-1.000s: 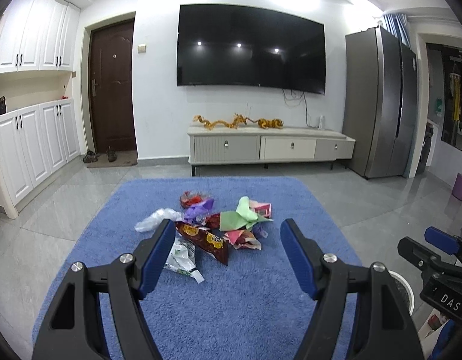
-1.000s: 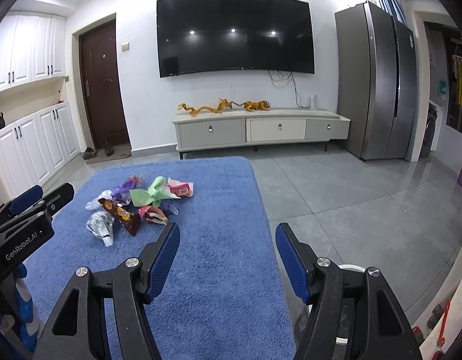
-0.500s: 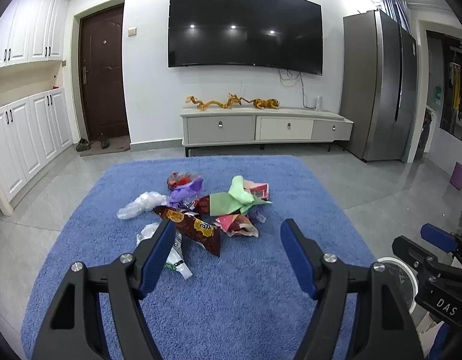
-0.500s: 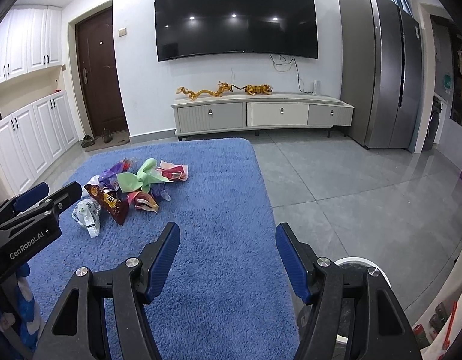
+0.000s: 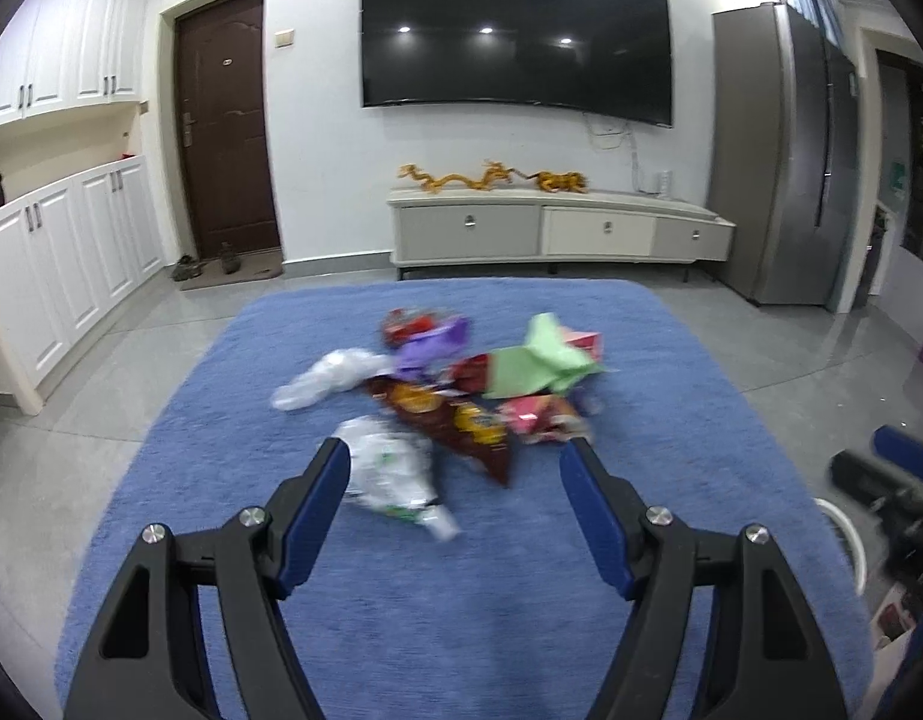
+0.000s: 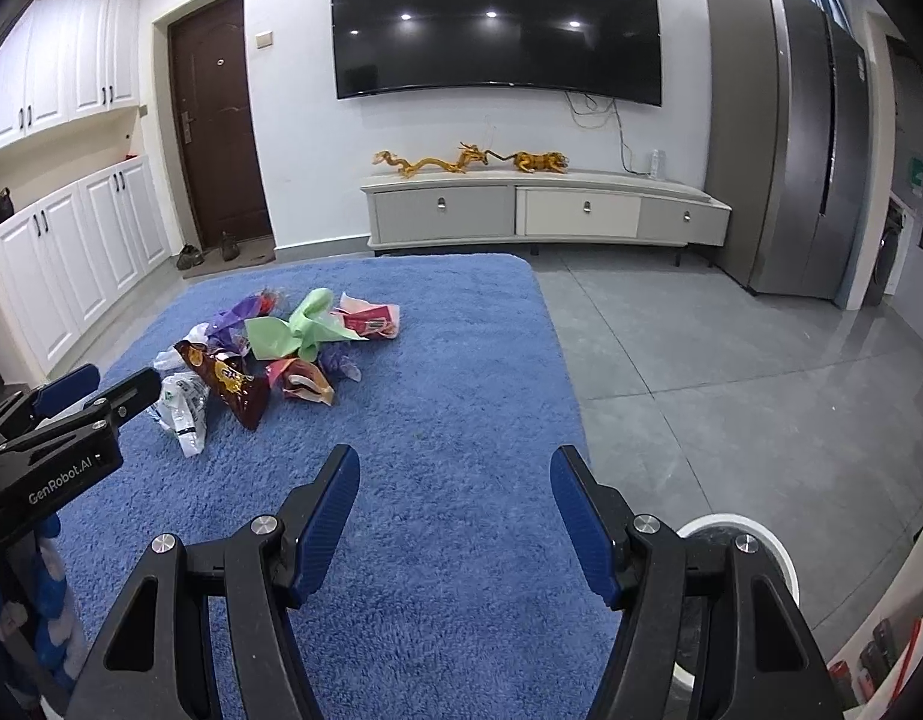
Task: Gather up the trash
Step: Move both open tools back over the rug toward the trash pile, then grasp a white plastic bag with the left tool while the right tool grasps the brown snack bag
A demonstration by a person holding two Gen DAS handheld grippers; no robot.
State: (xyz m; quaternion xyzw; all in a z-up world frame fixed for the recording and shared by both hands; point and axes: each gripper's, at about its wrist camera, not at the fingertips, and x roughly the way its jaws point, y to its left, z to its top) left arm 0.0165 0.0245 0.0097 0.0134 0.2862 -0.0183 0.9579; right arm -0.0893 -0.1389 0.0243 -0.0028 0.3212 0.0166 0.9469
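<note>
Trash (image 6: 269, 354), crumpled colourful wrappers, heaps on blue rug (image 6: 461, 420); both grippers' fingers (image 5: 317, 498) spread, empty.

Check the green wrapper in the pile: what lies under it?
The green wrapper lies atop the pile on the blue rug, overlapping a purple wrapper and a pink packet. Anything directly beneath is covered.

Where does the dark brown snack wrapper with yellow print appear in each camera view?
Left wrist view: the dark brown snack wrapper lies centre, just beyond the open jaws, blurred.
Right wrist view: the wrapper lies left of centre, in the pile.
Shared landmark: the crumpled light green paper behind it.
</note>
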